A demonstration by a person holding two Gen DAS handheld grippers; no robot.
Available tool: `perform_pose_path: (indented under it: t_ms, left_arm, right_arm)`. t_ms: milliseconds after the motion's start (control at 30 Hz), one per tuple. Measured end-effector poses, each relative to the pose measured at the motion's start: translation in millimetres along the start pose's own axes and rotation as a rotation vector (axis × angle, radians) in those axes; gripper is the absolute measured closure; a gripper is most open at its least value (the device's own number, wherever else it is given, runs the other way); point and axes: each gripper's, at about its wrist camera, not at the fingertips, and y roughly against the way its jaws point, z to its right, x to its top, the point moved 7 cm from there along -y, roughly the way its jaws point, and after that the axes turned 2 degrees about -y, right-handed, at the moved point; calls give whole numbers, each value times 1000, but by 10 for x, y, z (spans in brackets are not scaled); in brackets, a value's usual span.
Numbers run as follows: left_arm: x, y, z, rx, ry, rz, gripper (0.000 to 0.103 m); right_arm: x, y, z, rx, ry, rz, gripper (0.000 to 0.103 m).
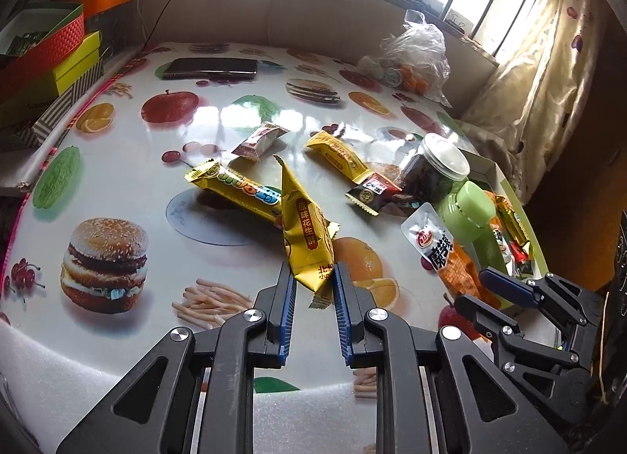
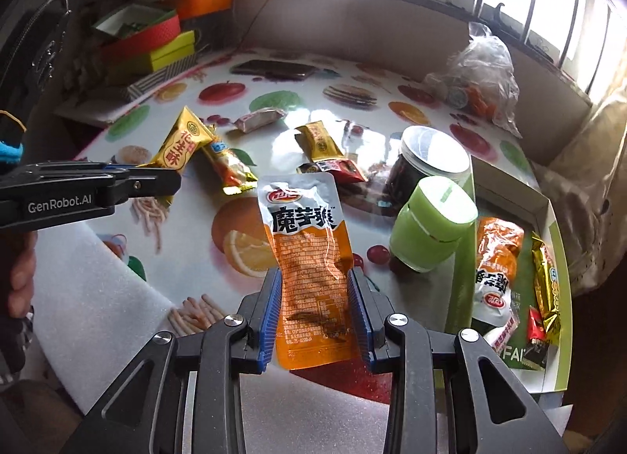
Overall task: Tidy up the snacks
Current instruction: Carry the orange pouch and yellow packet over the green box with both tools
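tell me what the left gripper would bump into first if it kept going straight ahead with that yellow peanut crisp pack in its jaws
Likely the long yellow snack bar, lying just beyond the peanut crisp pack held by the left gripper; depth is uncertain.

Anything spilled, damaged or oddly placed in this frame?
Nothing spilled or torn. The dark-filled jar and green bottle lie tipped on their sides by the box, lids on. Each tool holds a packet: left a yellow one, right an orange pouch.
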Motion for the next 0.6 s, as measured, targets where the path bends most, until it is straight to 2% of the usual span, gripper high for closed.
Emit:
perform_pose_path:
  t_ms: [267, 600]
  left_arm:
    - [67, 138, 275, -20, -60, 29, 83]
    - [137, 224, 752, -88, -147, 47, 83]
  right_arm:
    - [82, 357, 250, -33, -94, 90, 71]
    - [75, 617, 533, -91, -161, 140, 71]
